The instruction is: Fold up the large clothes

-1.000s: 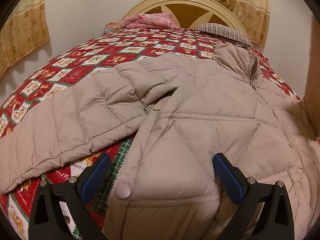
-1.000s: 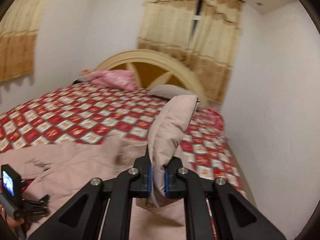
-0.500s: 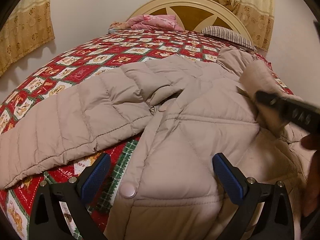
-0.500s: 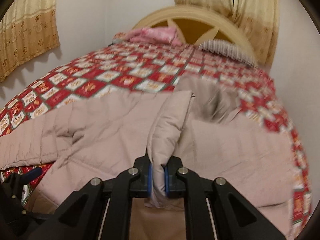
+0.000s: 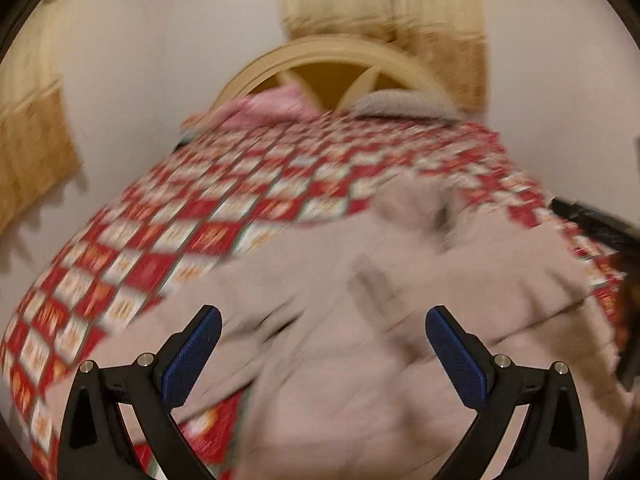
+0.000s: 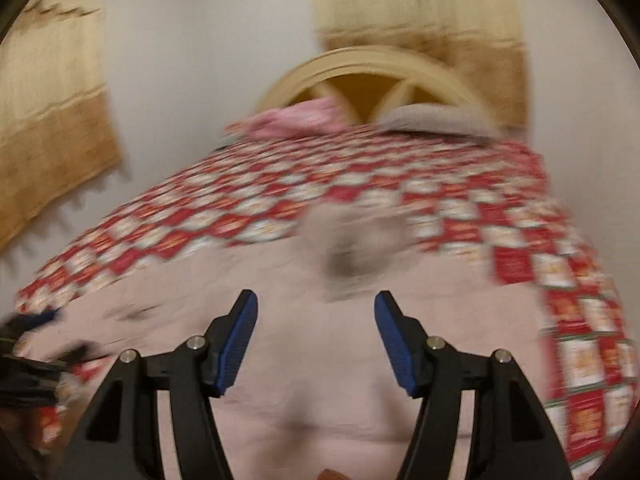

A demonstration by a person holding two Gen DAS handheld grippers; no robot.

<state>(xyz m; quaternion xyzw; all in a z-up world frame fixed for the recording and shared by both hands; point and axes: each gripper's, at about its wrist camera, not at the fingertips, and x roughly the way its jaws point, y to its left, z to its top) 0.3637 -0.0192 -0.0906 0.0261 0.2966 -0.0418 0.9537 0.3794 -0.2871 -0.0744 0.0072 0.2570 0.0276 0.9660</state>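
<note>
- Blue-padded fingers of the left gripper [image 5: 320, 356] stand wide apart with nothing between them, hanging over the near part of the jacket [image 5: 360, 320].
- Blue pads on the right gripper [image 6: 316, 340] are likewise spread, empty, above the same beige padded cloth [image 6: 320, 380].
- Beige and quilted, the jacket lies spread across the near end of the bed, one sleeve [image 5: 192, 320] running out to the left over the bedspread [image 5: 200, 236].
- Red-and-white checks cover the bedspread, which reaches back to a pink bundle [image 5: 276, 106] and a grey pillow [image 5: 404, 106] by the arched headboard [image 5: 332, 64].
- Yellowish curtains [image 6: 420, 8] hang behind the headboard and on the left wall.
- Both views are heavily blurred, so finer jacket details cannot be made out.
</note>
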